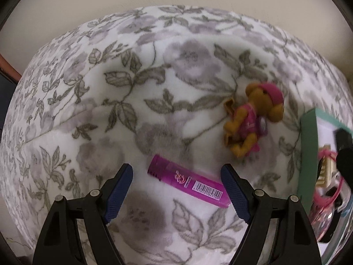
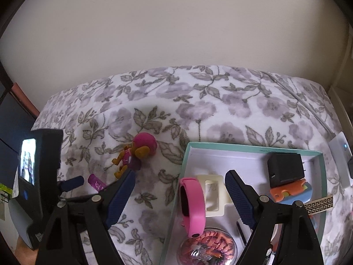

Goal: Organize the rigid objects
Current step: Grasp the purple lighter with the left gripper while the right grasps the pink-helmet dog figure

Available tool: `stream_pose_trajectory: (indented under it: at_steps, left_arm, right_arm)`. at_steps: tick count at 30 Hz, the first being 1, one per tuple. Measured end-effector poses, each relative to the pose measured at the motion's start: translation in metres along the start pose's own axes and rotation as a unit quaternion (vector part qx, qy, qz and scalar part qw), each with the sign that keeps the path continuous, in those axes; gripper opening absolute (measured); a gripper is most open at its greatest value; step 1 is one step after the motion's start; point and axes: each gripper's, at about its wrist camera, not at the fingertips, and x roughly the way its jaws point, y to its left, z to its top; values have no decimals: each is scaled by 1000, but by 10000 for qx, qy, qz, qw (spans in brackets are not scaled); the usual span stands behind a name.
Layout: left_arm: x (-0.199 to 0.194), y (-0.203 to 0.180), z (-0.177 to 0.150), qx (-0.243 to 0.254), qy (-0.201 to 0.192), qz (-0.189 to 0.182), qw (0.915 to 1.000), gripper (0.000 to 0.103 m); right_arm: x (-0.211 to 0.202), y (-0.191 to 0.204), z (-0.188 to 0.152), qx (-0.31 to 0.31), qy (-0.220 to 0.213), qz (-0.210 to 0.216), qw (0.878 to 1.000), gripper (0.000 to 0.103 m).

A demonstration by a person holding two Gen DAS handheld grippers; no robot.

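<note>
we hold left gripper (image 1: 176, 190) wide open, empty | magenta tube (image 1: 187, 181) lies on floral blanket (image 1: 154, 77) between its fingers, long axis slanting across gap | right gripper (image 2: 181, 196) open, empty, over teal-rimmed box (image 2: 187, 154)

The pink tube (image 1: 187, 180) on the floral blanket (image 1: 154, 88) carried a white barcode label and a small swirled emblem with a line of print beside it; the digits under the bars were too small to read; a cream plastic frame (image 2: 213, 195) in the teal-rimmed box (image 2: 187, 152) showed faint marks, not legible; no other writing could be read.
</note>
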Motion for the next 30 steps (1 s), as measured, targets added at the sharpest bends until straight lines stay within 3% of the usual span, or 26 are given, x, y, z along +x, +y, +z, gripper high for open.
stream_pose_trajectory:
  at_steps: [7, 11, 15, 18, 21, 25, 30]
  left_arm:
    - [-6, 5, -15, 352, 209, 137, 9991, 83]
    - [-5, 12, -18, 363, 227, 79, 9991, 80]
    - [-7, 21, -20, 339, 290, -322, 9985, 60]
    - [-10, 19, -22, 433, 264, -364, 9980, 48]
    - [-13, 15, -23, 476, 249, -425, 9977, 46]
    - [-14, 20, -17, 388, 203, -424, 9981, 33]
    - [-11, 30, -9, 279, 120, -411, 9987, 25]
  right_arm:
    - [7, 10, -2, 47, -38, 291, 9996, 86]
    - [15, 17, -1, 87, -55, 469, 9988, 78]
    - [22, 27, 0, 89, -81, 564, 9983, 69]
    - [29, 35, 1, 33, -52, 561, 9984, 62]
    - [38, 41, 0, -17, -6, 514, 9987, 61]
    - [47, 48, 0, -114, 22, 381, 9992, 60]
    - [57, 58, 1, -340, 28, 164, 9993, 60]
